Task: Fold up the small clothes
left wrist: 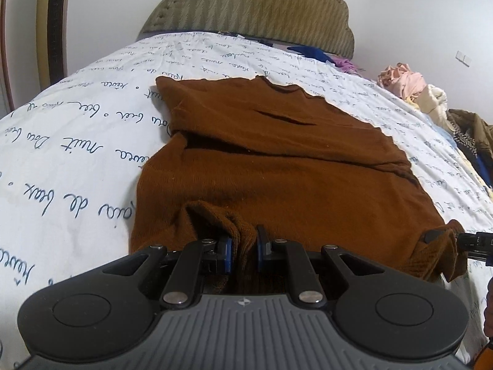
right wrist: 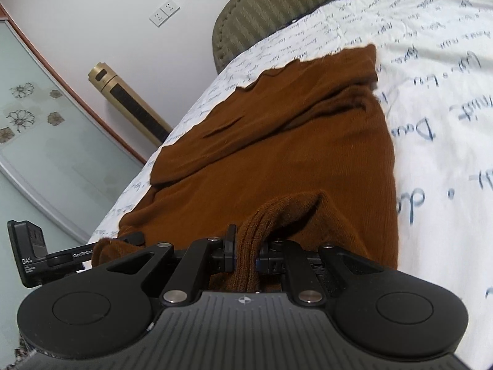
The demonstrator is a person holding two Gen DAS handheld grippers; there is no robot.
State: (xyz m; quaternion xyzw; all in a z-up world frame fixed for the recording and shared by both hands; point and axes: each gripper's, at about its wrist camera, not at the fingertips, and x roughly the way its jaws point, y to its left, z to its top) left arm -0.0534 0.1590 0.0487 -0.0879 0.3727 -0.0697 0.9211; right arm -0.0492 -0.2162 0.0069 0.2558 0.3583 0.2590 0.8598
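I see the brown sweater (left wrist: 277, 160) spread flat on the bed (left wrist: 77, 141), its far edge toward the headboard (left wrist: 246, 6). My left gripper (left wrist: 244, 249) pinches a bunched fold of the near hem, jaws closed narrow on the knit. My right gripper (right wrist: 245, 254) clamps another ribbed fold at the near edge, lifted into a small hump. In the left view its tip grips the sweater's corner. A pile of clothes (left wrist: 416, 89) lies far right.

Script-print bedsheet (left wrist: 77, 141), olive headboard (left wrist: 252, 9), gold tower fan (right wrist: 129, 101)
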